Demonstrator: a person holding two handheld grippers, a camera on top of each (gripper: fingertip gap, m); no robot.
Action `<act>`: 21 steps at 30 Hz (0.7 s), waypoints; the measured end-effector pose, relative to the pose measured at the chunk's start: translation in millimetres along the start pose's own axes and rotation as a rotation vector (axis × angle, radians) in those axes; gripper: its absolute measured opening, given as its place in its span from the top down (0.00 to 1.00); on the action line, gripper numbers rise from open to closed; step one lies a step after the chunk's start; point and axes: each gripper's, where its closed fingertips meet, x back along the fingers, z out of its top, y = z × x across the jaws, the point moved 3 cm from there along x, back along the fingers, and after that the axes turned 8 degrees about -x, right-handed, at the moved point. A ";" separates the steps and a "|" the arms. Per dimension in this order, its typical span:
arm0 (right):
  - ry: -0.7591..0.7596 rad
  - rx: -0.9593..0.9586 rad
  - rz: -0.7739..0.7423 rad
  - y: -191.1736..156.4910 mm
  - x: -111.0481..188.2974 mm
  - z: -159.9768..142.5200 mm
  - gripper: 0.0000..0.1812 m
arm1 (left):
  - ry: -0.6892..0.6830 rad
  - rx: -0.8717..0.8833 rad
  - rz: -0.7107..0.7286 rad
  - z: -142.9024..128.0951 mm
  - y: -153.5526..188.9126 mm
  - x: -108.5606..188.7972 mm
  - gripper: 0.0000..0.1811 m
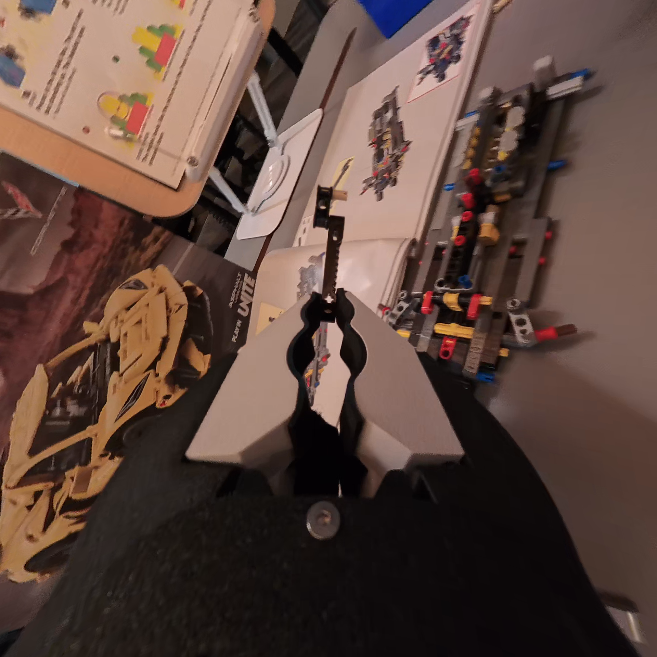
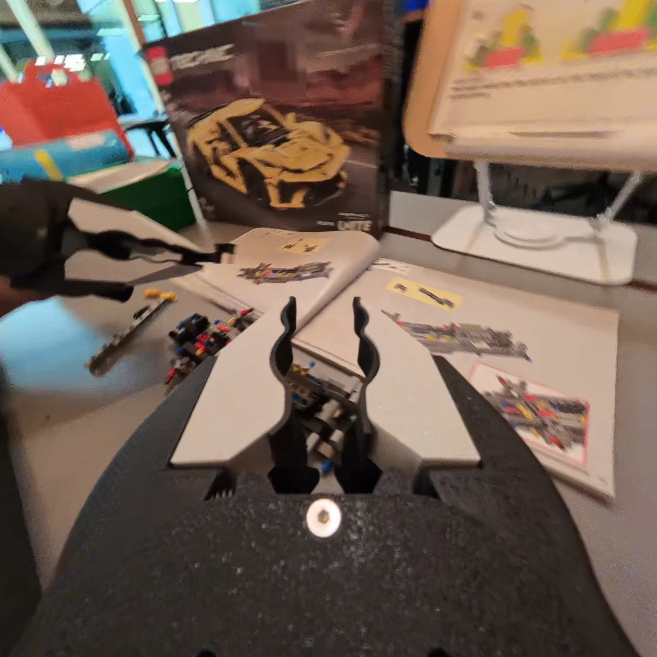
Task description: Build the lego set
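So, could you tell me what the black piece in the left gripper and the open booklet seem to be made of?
Black piece: likely hard plastic, slightly glossy, with crisp moulded teeth and holes. Open booklet: paper, smooth and probably coated; its pages curve at the fold.

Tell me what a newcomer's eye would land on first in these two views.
First, the left gripper, shut on a thin black lego beam that sticks up over the open instruction booklet. Next, the half-built chassis, grey with red, yellow and blue pins, lying on the table right of the booklet. Behind the booklet stands the dark set box with its yellow car picture, while the right gripper hangs open and empty.
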 end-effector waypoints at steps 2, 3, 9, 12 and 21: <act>0.048 -0.116 -0.110 34.2 9.8 8.8 0.87 | -0.021 0.030 0.032 -6.0 -7.0 -1.4 0.96; 0.059 -0.159 -0.156 49.1 13.1 8.0 0.87 | -0.034 0.031 0.050 -8.4 -9.3 -2.2 0.96; -0.102 -0.337 -0.142 67.3 3.1 -20.6 0.86 | -0.115 -0.001 0.085 -22.3 -7.0 -10.7 0.96; -0.134 -0.283 -0.144 63.5 0.3 -24.8 0.88 | -0.154 0.032 0.075 -29.0 -6.4 -13.6 0.96; -0.182 -0.275 -0.098 57.2 -4.2 -31.9 0.92 | -0.148 0.108 0.043 -37.4 -6.8 -16.8 0.96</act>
